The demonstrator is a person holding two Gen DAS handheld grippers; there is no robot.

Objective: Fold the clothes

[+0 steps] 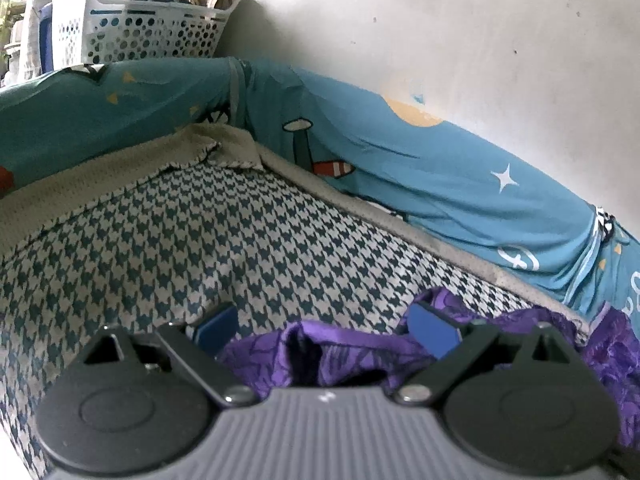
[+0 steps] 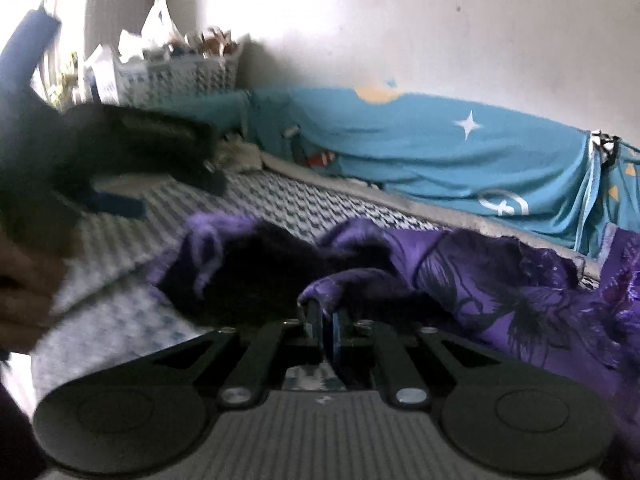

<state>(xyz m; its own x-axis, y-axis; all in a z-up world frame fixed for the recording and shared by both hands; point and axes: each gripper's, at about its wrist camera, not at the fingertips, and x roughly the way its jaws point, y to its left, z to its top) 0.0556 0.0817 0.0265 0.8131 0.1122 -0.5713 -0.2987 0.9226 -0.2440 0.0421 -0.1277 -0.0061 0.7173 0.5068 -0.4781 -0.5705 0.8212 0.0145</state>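
Observation:
A purple patterned garment (image 2: pixel 500 280) lies crumpled on a houndstooth bed cover (image 1: pixel 200 240). In the left wrist view the garment (image 1: pixel 340 356) bunches between the blue pads of my left gripper (image 1: pixel 324 332), whose jaws stand wide apart. My right gripper (image 2: pixel 324 320) is shut, its blue pads pinching a fold of the purple garment. The left gripper also shows in the right wrist view (image 2: pixel 120 200) at the left, dark and blurred, above the bed cover.
A teal sheet with stars and rockets (image 1: pixel 440 168) is bunched along the white wall behind the bed. A white perforated laundry basket (image 1: pixel 140 28) full of items stands at the back left. A grey knit blanket (image 1: pixel 120 168) edges the cover.

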